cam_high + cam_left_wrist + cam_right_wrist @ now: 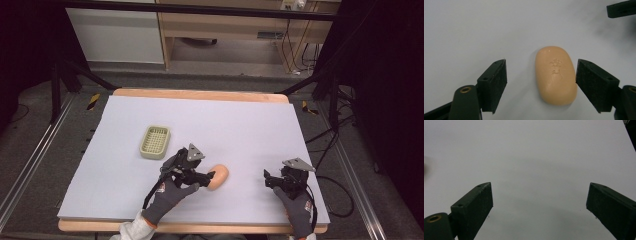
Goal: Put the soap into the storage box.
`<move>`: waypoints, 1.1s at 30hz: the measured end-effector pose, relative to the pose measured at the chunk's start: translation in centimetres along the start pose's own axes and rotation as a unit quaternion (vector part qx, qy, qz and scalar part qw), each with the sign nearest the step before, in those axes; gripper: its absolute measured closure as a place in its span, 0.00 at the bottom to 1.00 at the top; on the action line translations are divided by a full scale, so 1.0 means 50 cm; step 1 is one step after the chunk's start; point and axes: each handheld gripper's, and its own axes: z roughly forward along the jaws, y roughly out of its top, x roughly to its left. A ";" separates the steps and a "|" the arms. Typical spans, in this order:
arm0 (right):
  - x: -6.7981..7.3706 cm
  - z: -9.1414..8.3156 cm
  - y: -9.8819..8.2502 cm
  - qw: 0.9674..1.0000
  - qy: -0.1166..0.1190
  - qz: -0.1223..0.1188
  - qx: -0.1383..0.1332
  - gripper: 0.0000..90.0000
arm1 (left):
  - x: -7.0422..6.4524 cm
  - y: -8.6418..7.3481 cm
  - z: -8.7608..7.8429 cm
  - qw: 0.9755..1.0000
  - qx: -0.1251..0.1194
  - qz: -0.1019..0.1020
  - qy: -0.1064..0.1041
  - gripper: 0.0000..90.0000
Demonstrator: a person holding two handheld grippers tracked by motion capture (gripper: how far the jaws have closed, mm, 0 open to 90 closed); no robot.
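A peach-coloured bar of soap (218, 177) lies flat on the pale mat near the front middle. In the left gripper view the soap (555, 74) sits between the open jaws, close to the right-hand jaw and apart from the other. My left gripper (209, 176) is open around it, held by a gloved hand. A pale green soap dish (155, 141) with a slotted floor stands to the left and farther back. My right gripper (267, 178) rests at the front right, open, with bare mat between its jaws (539, 202).
The pale mat (240, 125) covers a wooden table (200, 94). Black frame legs (57, 85) and cables (340, 190) lie on the floor around it. A jaw of the other gripper (621, 8) shows at the top right of the left gripper view.
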 end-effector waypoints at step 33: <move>0.000 -0.001 -0.001 1.000 0.002 -0.001 0.002 0.08 | -0.036 0.009 0.087 0.998 0.061 0.022 -0.009 0.22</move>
